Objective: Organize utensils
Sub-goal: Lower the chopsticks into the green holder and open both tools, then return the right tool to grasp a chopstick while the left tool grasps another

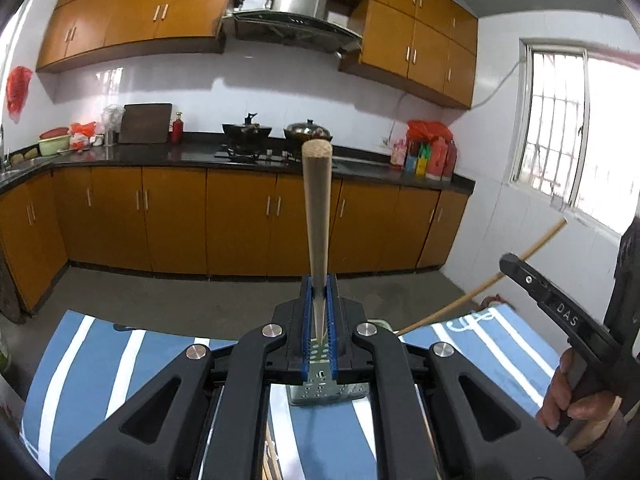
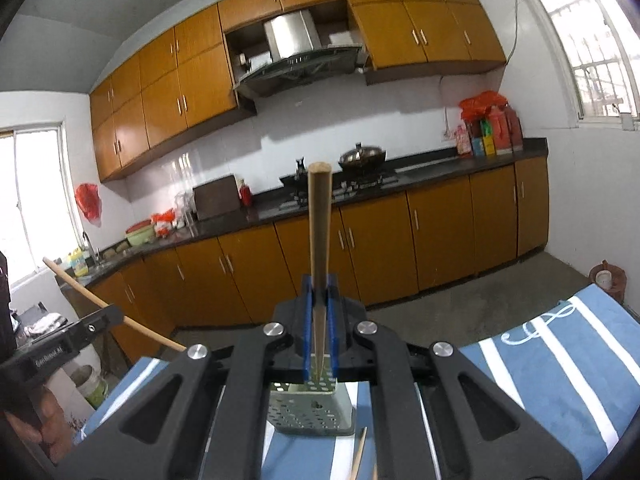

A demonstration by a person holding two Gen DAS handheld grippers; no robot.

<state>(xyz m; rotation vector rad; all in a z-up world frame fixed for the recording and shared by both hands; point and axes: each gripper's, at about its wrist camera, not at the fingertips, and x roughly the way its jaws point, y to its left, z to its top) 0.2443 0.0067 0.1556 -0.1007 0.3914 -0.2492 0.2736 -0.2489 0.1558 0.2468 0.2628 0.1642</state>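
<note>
Left wrist view: the left gripper (image 1: 319, 300) clamps a wooden chopstick (image 1: 316, 216) above the perforated metal holder (image 1: 320, 394) on the striped cloth (image 1: 80, 360). The other gripper reads "DAS".

Right wrist view: the right gripper (image 2: 319, 300) pinches a second chopstick (image 2: 319, 232) above the holder (image 2: 312, 412).

Orange wall cabinets (image 1: 132, 20) fill the upper left of the left view, a steel range hood (image 1: 298, 4) at top centre. A lidded wok (image 2: 362, 155) sits mid-frame on the dark countertop (image 2: 440, 166) (red bags (image 2: 480, 102) upper right). Barred window (image 1: 554, 120) at right.
</note>
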